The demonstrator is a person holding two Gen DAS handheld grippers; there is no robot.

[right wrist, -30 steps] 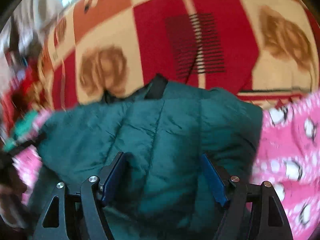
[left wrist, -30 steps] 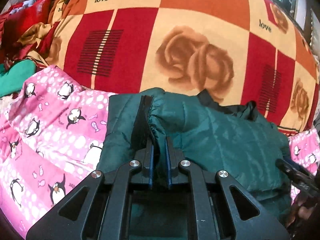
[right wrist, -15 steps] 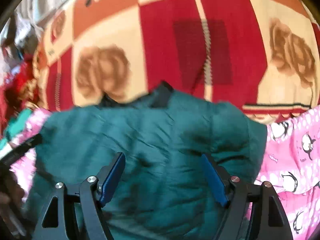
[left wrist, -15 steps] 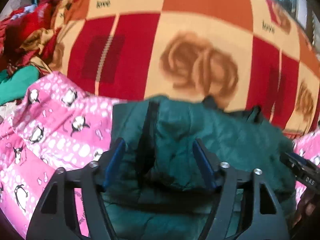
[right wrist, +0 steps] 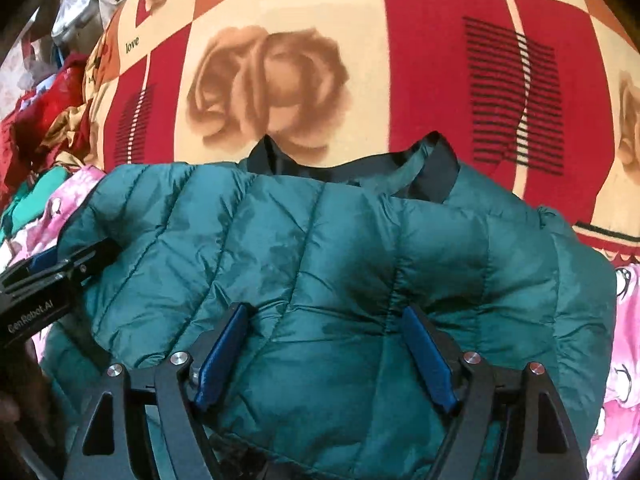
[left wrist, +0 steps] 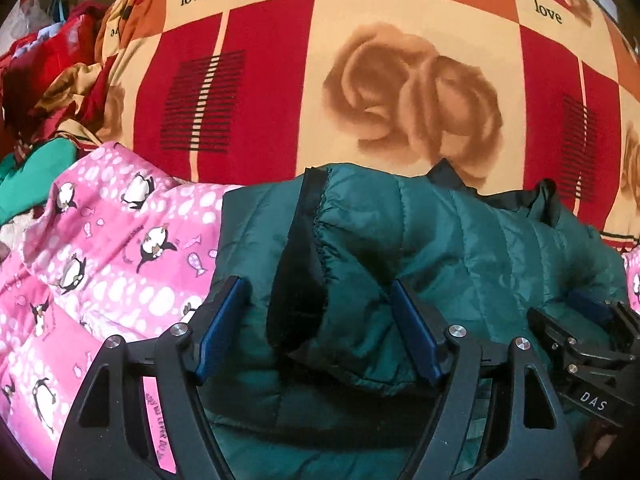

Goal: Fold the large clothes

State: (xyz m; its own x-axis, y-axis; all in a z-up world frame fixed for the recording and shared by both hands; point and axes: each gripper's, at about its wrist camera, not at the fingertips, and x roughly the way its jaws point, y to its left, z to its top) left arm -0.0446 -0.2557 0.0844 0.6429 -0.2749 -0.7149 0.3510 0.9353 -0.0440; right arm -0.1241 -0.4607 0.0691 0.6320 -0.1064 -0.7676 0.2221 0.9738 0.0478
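A dark green quilted jacket (left wrist: 480, 248) lies folded into a bundle on the bed, its black collar at the far edge. My left gripper (left wrist: 316, 284) hovers over the bundle's left end. Its jaws are opening, and the black-lined sleeve cuff (left wrist: 300, 264) lies loose between them, clear of the pads. My right gripper (right wrist: 324, 308) stands open over the middle of the jacket (right wrist: 320, 240), holding nothing. Each gripper shows in the other's view: the right gripper (left wrist: 592, 320) at the right edge, the left gripper (right wrist: 48, 268) at the left edge.
Under the jacket lies a pink penguin blanket (left wrist: 120, 240), which also shows to the right (right wrist: 624, 320). Beyond it spreads a red and cream bed cover with roses (left wrist: 400, 80). A heap of red clothes (left wrist: 40, 60) and a green cloth (left wrist: 36, 168) sit at the far left.
My left gripper was shut on a fold of the jacket; it has let go and opened wide. The right gripper has slid leftwards over the jacket, still open.
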